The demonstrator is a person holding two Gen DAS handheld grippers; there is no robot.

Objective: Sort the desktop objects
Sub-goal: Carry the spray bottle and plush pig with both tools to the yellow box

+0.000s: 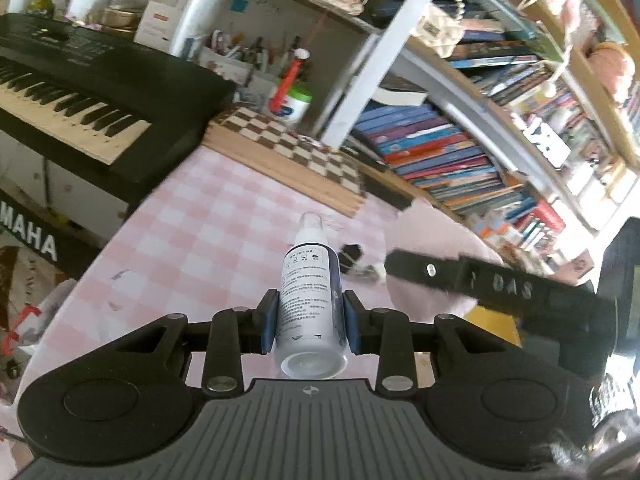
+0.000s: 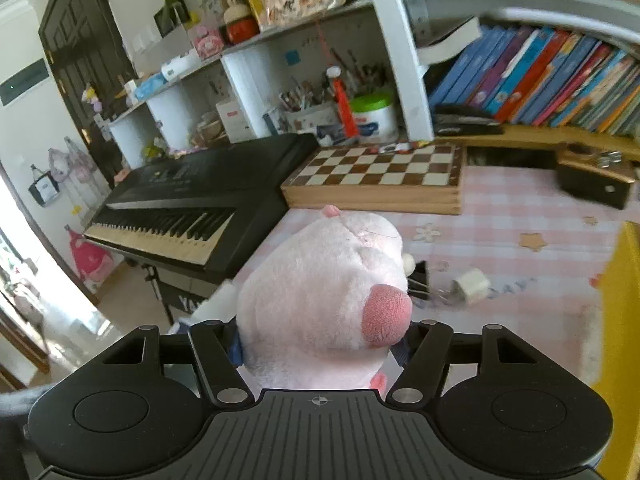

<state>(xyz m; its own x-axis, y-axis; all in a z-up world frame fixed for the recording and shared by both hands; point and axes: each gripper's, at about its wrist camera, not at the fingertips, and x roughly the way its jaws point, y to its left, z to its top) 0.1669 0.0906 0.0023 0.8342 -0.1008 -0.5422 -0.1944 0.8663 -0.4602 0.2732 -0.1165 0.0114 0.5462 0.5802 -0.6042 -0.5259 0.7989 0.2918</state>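
Observation:
My left gripper (image 1: 310,322) is shut on a white spray bottle (image 1: 310,300) with a printed label, held above the pink checked tablecloth (image 1: 192,240). My right gripper (image 2: 320,344) is shut on a pink plush pig (image 2: 324,300), which fills the middle of the right wrist view. The pig also shows in the left wrist view (image 1: 424,236), with the right gripper's black finger (image 1: 480,280) across it. A black binder clip (image 2: 420,280) and a small white plug (image 2: 472,286) lie on the cloth beyond the pig. The clip also shows in the left wrist view (image 1: 352,256).
A chessboard box (image 2: 380,178) lies at the back of the table beside a black Yamaha keyboard (image 2: 192,200). A yellow box (image 2: 624,320) stands at the right edge. A dark wooden box (image 2: 596,180) sits at the far right. Bookshelves (image 1: 460,140) rise behind.

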